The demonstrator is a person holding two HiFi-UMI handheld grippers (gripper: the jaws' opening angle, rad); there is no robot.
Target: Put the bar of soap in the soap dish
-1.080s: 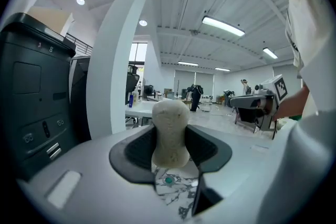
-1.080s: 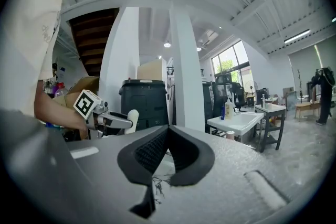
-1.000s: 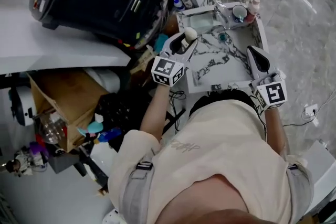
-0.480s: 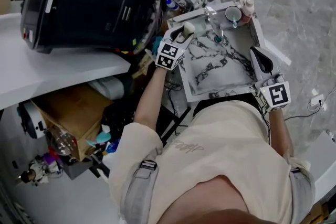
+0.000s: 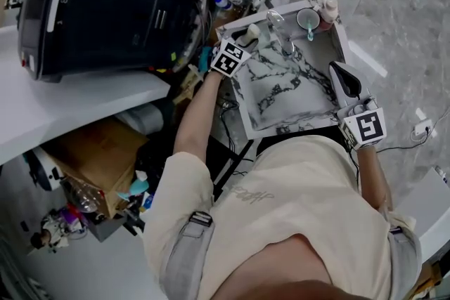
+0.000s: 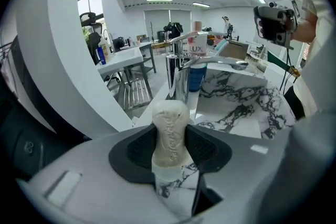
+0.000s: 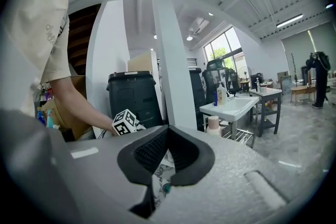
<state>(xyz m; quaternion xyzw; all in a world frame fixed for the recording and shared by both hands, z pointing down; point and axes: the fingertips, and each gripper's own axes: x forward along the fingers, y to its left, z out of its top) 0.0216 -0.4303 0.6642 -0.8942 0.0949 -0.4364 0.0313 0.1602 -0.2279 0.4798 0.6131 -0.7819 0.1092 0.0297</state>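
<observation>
A pale, cream bar of soap [image 6: 169,134] stands upright between the pads of my left gripper [image 6: 170,140], which is shut on it. In the head view the soap [image 5: 252,31] and left gripper [image 5: 246,38] hover over the back left corner of the marble sink top [image 5: 288,88], close to the chrome faucet [image 5: 275,19]. I cannot make out the soap dish; the gripper may be hiding it. My right gripper [image 5: 337,70] sits over the sink top's right edge, with its jaws together and nothing held [image 7: 167,134].
A cup [image 5: 307,17] and a pink bottle [image 5: 328,8] stand at the sink top's back right. A large black bin [image 5: 105,3] lies to the left on a white counter, with a cardboard box [image 5: 98,144] and clutter below. A LUX box [image 6: 197,50] stands behind the faucet [image 6: 181,68].
My left gripper has carried the soap farther back and left, up to the corner by the faucet. The right gripper has stayed at the right edge.
</observation>
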